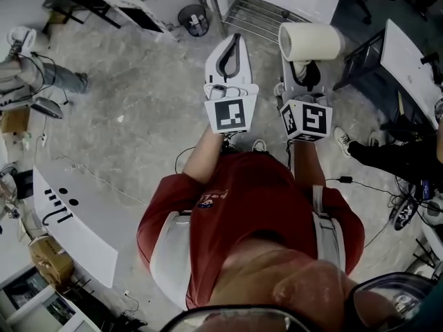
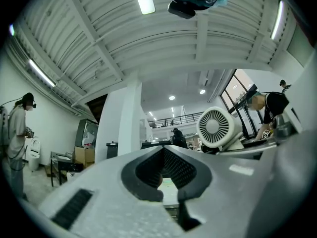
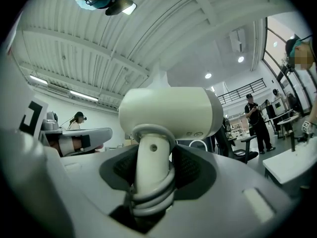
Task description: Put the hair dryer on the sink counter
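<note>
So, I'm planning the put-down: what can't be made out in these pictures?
- The sink counter: none that I can identify in any view.
- The end of the cord: right gripper view, hidden low between the jaws of the right gripper, which clamp the handle of the hair dryer.
- The marks on the dryer's body: right gripper view, too small to read.

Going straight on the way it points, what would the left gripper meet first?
Nothing close, as far as I can tell: the left gripper points into open room towards far-off desks. The hair dryer, held in the right gripper, sits off to its right. Depth is unclear.
</note>
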Demonstrator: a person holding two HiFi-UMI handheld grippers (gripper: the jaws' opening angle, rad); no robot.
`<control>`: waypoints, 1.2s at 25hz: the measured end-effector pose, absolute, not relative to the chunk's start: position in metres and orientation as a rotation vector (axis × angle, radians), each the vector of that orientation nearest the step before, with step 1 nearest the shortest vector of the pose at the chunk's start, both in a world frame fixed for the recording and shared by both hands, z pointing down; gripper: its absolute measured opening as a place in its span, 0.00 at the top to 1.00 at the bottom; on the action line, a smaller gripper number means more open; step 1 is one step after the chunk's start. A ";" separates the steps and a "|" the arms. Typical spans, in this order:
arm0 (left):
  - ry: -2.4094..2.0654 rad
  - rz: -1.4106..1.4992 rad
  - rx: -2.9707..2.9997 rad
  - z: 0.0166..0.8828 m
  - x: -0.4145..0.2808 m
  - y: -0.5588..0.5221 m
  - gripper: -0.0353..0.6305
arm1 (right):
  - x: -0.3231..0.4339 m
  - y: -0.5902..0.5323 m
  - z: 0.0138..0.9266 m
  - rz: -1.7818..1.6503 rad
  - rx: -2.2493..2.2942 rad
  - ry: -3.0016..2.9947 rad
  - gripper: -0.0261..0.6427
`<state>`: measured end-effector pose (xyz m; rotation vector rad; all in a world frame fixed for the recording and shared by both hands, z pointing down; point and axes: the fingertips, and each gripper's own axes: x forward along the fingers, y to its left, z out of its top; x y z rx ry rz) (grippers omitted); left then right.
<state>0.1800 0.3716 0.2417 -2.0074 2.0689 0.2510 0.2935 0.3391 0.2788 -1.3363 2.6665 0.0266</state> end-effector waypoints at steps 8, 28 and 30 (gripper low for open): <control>2.125 0.228 -1.941 0.249 0.214 0.361 0.94 | 0.330 0.321 0.287 0.028 -1.287 2.698 0.69; 2.172 0.266 -1.918 0.259 0.149 0.322 0.94 | 0.264 0.277 0.299 0.033 -1.237 2.756 0.69; 2.173 0.273 -1.920 0.260 0.136 0.314 0.94 | 0.250 0.270 0.300 0.032 -1.238 2.762 0.69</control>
